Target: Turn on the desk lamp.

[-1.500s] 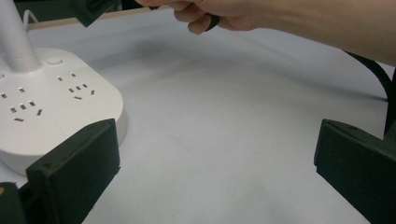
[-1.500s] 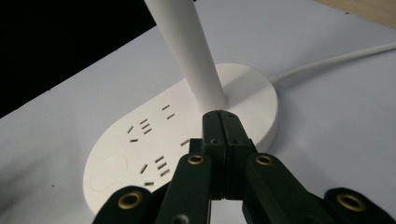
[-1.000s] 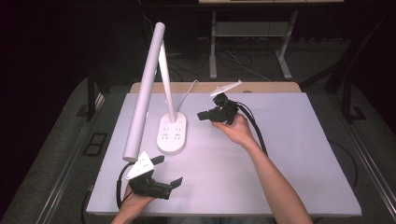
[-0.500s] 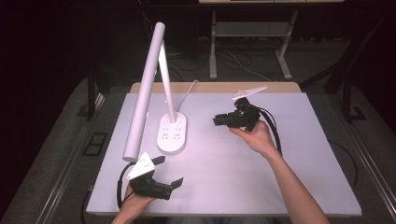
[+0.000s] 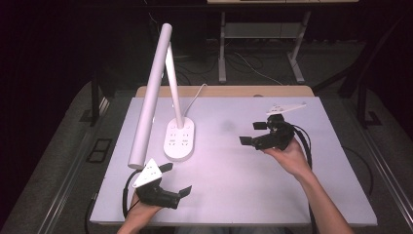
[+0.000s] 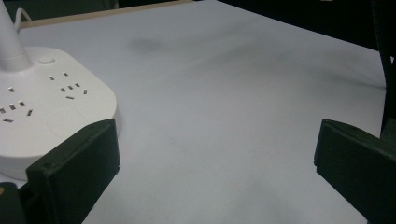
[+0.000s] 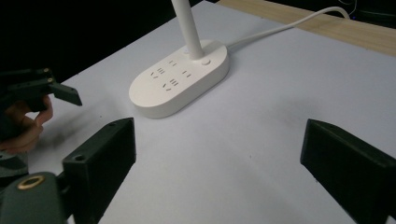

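A white lamp stands on the table, its oval base with sockets left of centre and its cord running to the far edge. The left hand-held gripper hovers near the base, jaws apart and empty. The right hand-held gripper hangs well right of the lamp, jaws apart, empty.
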The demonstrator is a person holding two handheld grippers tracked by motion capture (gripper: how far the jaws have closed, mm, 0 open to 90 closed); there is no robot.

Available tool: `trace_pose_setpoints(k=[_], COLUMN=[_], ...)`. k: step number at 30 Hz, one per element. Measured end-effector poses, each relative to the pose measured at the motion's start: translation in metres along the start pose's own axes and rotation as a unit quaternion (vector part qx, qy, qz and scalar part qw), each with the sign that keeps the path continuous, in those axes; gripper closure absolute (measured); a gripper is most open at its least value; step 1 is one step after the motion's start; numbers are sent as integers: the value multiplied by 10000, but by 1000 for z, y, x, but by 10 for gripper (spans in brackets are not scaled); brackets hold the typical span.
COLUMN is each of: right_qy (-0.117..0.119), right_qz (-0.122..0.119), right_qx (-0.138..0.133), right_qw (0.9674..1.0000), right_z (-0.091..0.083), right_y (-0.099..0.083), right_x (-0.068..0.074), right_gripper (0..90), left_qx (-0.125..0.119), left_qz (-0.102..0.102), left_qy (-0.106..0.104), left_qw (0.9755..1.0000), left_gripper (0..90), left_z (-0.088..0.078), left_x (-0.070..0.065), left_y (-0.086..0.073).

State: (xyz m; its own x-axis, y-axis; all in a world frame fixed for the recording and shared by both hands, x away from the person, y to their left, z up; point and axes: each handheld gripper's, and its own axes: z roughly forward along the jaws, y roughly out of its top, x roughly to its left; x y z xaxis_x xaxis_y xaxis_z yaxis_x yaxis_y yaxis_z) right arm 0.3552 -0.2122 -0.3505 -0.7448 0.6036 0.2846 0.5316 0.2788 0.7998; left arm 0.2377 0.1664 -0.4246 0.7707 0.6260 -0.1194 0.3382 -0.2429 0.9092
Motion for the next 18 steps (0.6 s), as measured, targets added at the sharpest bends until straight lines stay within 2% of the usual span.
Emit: trace_pose_setpoints(k=[1,4,9,15,18], right_qy=[4,-104,-122,-228,-247], right_qz=[0,46,120,223,242], right_qx=[-22,-95,-171,-178,-181], right_qw=[10000,9999,9997,9993,9992], right_z=[-3,-12,-26,-37,-40], right_y=[-3,-13,-31,-58,-66], right_x=[1,4,7,7,7], right_gripper=[0,2,2,2,2], left_qx=[1,8,14,24,35], left_qz=[-2,-1,1,13,16], left_qy=[0,-7,-14,-13,-18], left_qw=[10000,10000,10000,10000,10000], left_gripper=[0,0,0,0,0], left_z=[0,1,1,1,2], left_x=[0,0,-1,0,0], left_y=[0,0,0,0,0])
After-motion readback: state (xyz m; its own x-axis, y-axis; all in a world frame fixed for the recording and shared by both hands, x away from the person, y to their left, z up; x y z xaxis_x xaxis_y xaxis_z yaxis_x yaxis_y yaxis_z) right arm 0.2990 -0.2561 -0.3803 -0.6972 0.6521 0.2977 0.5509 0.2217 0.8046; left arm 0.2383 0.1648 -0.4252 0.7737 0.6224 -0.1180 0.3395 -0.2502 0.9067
